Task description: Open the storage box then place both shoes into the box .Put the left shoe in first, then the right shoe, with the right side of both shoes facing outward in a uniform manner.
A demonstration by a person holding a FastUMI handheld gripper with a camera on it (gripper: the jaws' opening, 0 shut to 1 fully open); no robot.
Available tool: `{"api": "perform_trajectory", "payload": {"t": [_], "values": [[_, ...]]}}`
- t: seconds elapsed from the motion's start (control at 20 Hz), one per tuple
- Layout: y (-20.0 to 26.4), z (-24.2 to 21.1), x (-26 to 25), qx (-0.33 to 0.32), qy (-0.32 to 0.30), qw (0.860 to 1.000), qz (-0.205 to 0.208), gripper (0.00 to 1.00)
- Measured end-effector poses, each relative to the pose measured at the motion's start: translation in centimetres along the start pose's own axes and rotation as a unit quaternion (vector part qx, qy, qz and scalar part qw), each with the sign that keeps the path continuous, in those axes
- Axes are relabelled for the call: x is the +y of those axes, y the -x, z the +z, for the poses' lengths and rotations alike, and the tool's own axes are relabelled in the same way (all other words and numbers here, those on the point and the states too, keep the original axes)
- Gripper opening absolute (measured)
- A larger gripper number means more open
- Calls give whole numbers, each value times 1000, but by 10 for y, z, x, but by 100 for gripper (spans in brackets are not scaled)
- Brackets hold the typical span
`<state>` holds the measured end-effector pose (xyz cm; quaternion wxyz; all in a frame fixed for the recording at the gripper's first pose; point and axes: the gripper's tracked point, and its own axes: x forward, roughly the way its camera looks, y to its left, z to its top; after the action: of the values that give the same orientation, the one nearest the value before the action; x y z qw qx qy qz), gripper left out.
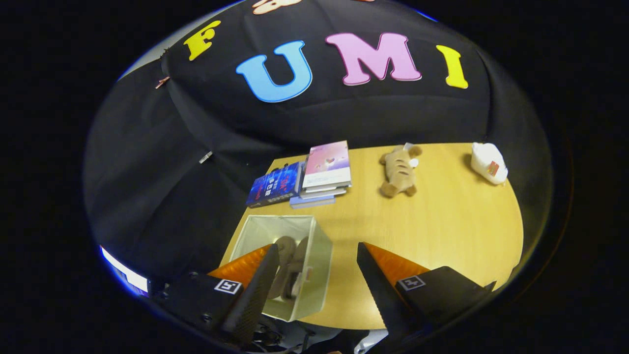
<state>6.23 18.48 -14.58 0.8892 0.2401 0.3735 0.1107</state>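
A pale, open-topped storage box (pixel 314 246) stands on the wooden table (pixel 442 231) near its front left corner. Two brownish shoes (pixel 291 265) lie side by side inside it, partly hidden by my left finger. My gripper (pixel 317 275) hovers above the table with its fingers wide apart and nothing between them. The left finger overlaps the box; the right finger sits over bare table to the right of the box.
Beyond the box lies a stack of books (pixel 324 172) with a dark blue book (pixel 275 184) beside it. A tan plush toy (pixel 399 169) lies further right, and a white bottle (pixel 488 162) rests near the far right corner.
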Motion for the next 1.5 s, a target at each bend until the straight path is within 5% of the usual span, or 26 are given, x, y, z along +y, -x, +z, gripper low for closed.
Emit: {"api": "perform_trajectory", "payload": {"t": [0.3,0.85,1.5], "values": [[30,31,-60,-79,45,994,-57,99],[98,82,-114,-217,118,965,-85,98],[128,60,-142,-265,149,948,-96,98]]}}
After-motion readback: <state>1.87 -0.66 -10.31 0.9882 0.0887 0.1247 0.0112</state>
